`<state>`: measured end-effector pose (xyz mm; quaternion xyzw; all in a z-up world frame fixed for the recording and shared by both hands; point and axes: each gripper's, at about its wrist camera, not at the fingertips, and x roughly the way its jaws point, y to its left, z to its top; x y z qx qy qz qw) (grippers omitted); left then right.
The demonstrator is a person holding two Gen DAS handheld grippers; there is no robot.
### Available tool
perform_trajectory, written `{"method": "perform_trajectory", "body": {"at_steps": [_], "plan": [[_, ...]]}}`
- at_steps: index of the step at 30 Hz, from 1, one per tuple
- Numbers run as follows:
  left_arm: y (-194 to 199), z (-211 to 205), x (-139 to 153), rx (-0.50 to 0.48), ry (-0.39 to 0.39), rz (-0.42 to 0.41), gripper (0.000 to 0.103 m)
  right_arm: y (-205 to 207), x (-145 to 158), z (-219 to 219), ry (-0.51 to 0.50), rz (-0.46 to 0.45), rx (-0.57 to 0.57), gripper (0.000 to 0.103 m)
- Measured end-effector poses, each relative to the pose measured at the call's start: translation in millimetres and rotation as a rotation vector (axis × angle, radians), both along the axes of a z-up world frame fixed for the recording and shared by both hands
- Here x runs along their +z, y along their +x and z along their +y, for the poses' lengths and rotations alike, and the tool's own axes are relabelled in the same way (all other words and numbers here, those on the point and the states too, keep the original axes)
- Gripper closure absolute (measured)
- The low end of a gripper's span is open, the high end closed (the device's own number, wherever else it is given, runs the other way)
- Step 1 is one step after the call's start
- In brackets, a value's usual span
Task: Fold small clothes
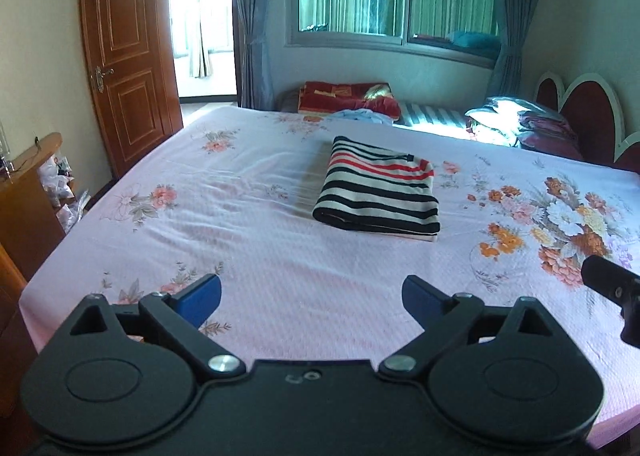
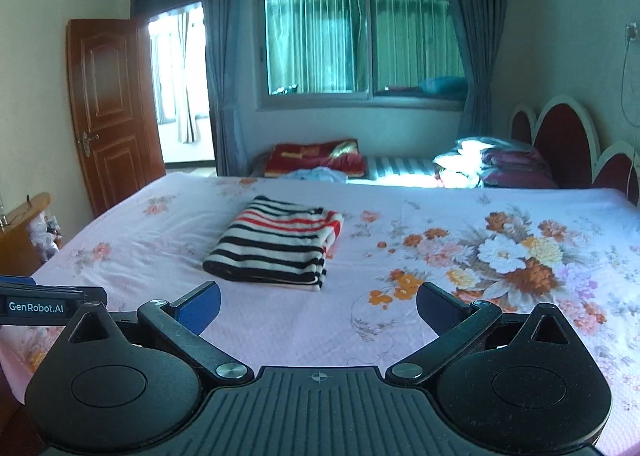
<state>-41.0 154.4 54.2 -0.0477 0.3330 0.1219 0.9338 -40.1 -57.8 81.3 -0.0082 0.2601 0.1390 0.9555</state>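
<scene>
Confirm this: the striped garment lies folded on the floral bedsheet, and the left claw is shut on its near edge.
Not quite. The striped garment does lie folded on the floral bedsheet, but the left claw is open and well short of it, holding nothing, as the left wrist view shows.

Ahead of the matt black plastic fingers [image 1: 424,298] with blue pads lies a soft knitted striped garment [image 1: 378,192] on a finely textured cotton bedsheet [image 1: 256,256]; far left, a glossy varnished wooden door [image 1: 124,64].
</scene>
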Motion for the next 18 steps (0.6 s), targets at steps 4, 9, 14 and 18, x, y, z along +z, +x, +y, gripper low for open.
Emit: {"method": "perform_trajectory", "body": {"at_steps": [4,9,14,18], "plan": [[-19,-3,15,0.001,-0.016,-0.028,0.006,-17,9,-2,-0.009,-0.028,0.01,0.0],[-36,-5,24,0.009,0.003,-0.06,0.004,-30,12,-7,0.017,-0.039,0.01,0.0],[-43,-4,27,0.014,-0.002,-0.07,0.004,-37,14,-8,0.018,-0.05,0.01,0.0],[-45,-3,28,0.013,0.002,-0.079,0.003,-38,14,-11,0.025,-0.05,0.004,0.0]]}}
